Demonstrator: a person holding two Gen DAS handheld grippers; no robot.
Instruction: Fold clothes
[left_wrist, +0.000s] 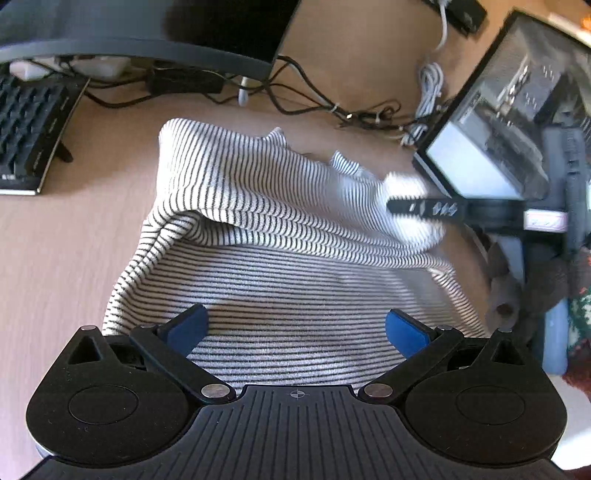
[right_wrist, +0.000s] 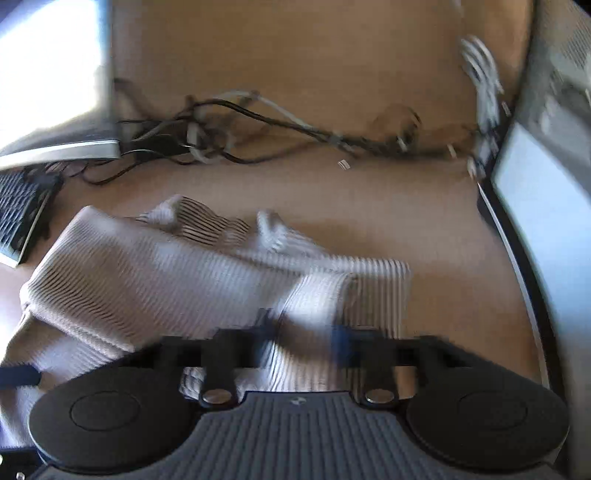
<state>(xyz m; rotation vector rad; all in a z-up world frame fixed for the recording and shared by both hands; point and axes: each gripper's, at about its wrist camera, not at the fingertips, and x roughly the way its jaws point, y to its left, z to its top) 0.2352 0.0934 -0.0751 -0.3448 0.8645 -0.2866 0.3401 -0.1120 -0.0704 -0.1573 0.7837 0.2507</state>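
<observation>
Ribbed striped knit garment (left_wrist: 280, 206) between wide-spread blue pads of left gripper (left_wrist: 295, 328) — soft fold pinched in right gripper (right_wrist: 303, 343).

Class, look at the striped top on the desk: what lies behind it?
Behind the striped top a tangle of cables runs across the bare desk. What lies under the cloth is covered.
</observation>
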